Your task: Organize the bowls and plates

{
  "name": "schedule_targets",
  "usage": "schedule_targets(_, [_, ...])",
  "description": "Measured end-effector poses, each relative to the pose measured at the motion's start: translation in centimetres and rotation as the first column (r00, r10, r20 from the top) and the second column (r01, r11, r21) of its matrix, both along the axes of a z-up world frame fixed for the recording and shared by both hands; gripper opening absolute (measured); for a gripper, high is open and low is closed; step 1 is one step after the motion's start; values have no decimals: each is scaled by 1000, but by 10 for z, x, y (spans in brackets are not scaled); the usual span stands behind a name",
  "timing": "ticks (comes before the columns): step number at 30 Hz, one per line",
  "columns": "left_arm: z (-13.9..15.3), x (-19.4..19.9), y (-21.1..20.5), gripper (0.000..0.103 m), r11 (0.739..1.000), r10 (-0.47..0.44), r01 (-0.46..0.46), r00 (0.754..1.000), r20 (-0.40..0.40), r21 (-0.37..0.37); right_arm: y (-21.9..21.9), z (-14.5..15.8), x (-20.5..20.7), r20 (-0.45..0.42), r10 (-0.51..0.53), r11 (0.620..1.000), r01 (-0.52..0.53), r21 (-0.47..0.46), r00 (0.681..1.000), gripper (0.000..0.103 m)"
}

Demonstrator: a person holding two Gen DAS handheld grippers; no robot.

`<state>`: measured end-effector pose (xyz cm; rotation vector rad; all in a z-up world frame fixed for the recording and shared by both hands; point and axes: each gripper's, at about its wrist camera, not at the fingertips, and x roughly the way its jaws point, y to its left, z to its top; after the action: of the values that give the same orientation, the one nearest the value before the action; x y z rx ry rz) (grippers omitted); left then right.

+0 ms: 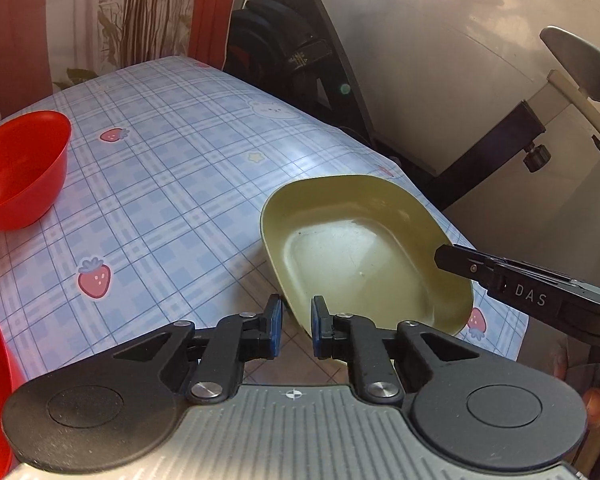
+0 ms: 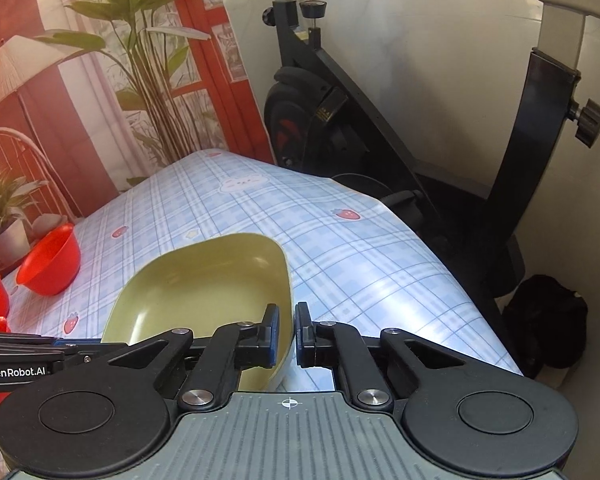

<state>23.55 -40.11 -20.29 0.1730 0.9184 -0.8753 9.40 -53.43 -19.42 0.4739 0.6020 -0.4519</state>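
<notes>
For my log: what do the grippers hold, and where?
Both clamp the rim of the green dish, left gripper and right gripper on opposite sides.

Each fisheye camera rides on its own gripper, looking forward and down, close over the blue plaid tablecloth (image 1: 172, 184). Both views share the olive-green plastic dish (image 1: 364, 256) (image 2: 204, 280) and a red plastic bowl (image 1: 20, 168) (image 2: 52, 260).

Home room, lived-in. Table (image 1: 172, 184) under a blue plaid strawberry-print cloth, exercise bike (image 2: 340, 120) parked right behind it against a pale wall, printed backdrop (image 2: 100, 92) of plants and a lamp, 1 black bag (image 2: 546, 324) on the floor.
</notes>
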Motion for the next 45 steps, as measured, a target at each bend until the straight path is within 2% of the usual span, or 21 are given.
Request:
schedule_targets(7, [18, -8, 23, 16, 1000, -1, 0, 1000, 29, 15, 20, 17, -12, 22, 32, 998, -33, 62, 999, 9])
schedule_targets(10, [30, -9, 41, 16, 1000, 13, -14, 999, 39, 22, 39, 31, -14, 43, 81, 995, -84, 61, 996, 9])
schedule_targets(16, [59, -14, 89, 16, 998, 70, -69, 995, 67, -12, 80, 61, -9, 77, 179, 982, -183, 50, 981, 11])
schedule_targets(21, [79, -17, 136, 16, 991, 125, -121, 989, 78, -47, 120, 87, 7, 94, 273, 960, -278, 37, 957, 12])
schedule_targets(25, [93, -19, 172, 16, 988, 151, -146, 982, 111, -46, 153, 99, 23, 109, 323, 944, -328, 37, 940, 14])
schedule_targets(31, [127, -10, 235, 16, 964, 261, -247, 952, 159, -102, 209, 123, 51, 139, 424, 903, -429, 8, 895, 14])
schedule_targets(37, [159, -6, 281, 16, 949, 309, -289, 928, 206, -125, 257, 151, 71, 174, 485, 873, -485, -43, 857, 14])
schedule_targets(41, [165, -5, 301, 16, 941, 337, -317, 916, 220, -121, 285, 152, 76, 159, 525, 850, -525, -47, 836, 15])
schedule_targets(45, [155, -9, 322, 17, 935, 352, -337, 914, 202, -106, 304, 141, 76, 117, 546, 837, -547, -32, 829, 15])
